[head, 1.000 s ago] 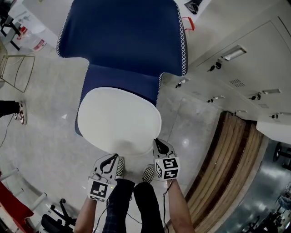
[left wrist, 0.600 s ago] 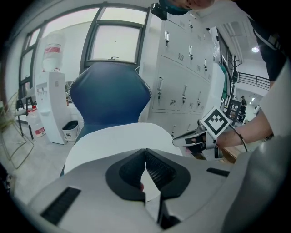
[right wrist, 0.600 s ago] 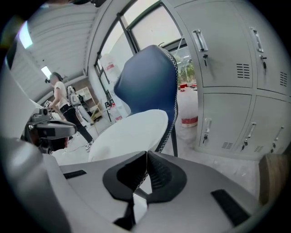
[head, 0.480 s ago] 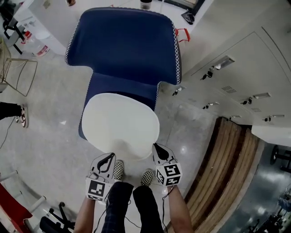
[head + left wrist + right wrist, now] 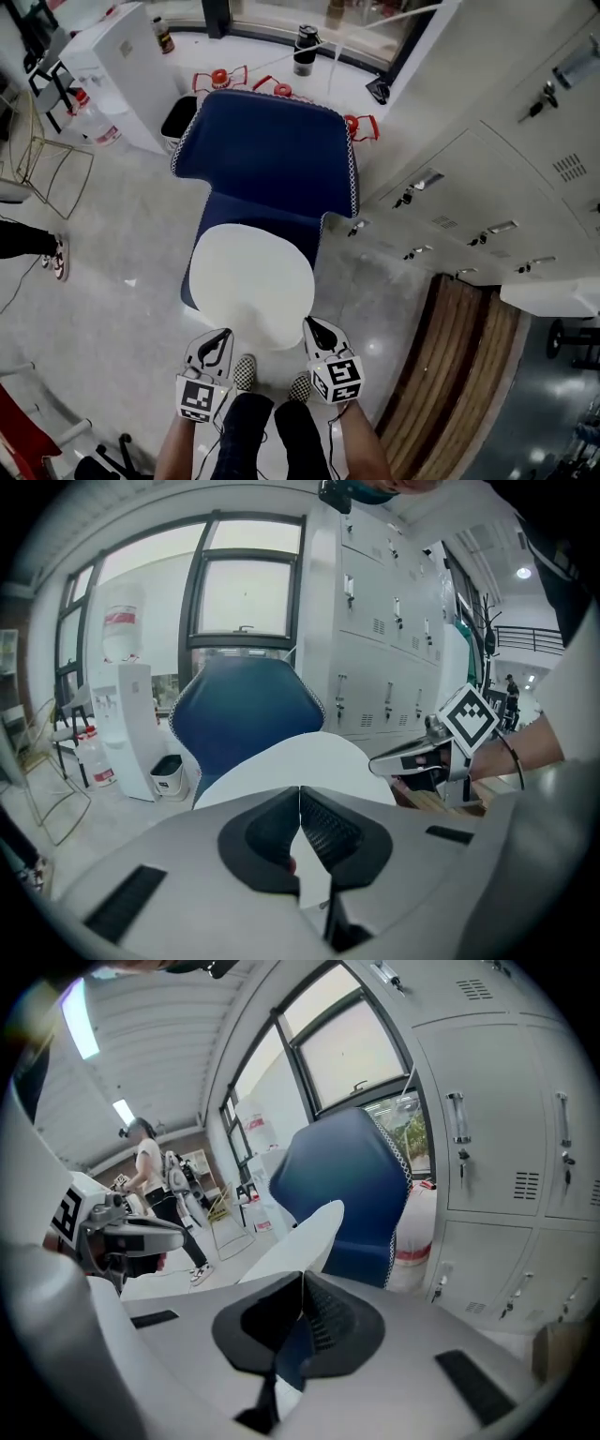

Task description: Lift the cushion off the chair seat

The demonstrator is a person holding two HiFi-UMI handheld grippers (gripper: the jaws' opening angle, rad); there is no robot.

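A white oval cushion (image 5: 251, 281) lies over the seat of a blue chair (image 5: 267, 155) with white-stitched edging. My left gripper (image 5: 223, 335) is shut on the cushion's near left edge and my right gripper (image 5: 311, 323) is shut on its near right edge. In the left gripper view the jaws of the left gripper (image 5: 299, 794) meet on the thin white rim of the cushion (image 5: 291, 757), with the right gripper (image 5: 422, 757) off to the side. In the right gripper view the cushion (image 5: 305, 1232) slants up in front of the chair back (image 5: 347, 1180), held in the right gripper (image 5: 302, 1283).
Grey lockers (image 5: 487, 141) line the right side, with a wooden floor strip (image 5: 459, 356) below them. A water dispenser (image 5: 117, 70), a black bin (image 5: 178, 117) and red-capped jugs stand behind the chair. A wire stool (image 5: 42, 159) and a person's shoe (image 5: 58, 258) are at left.
Both grippers have come up with the cushion's near edge in them. The head view has pulled back, so more of the room behind the chair shows.
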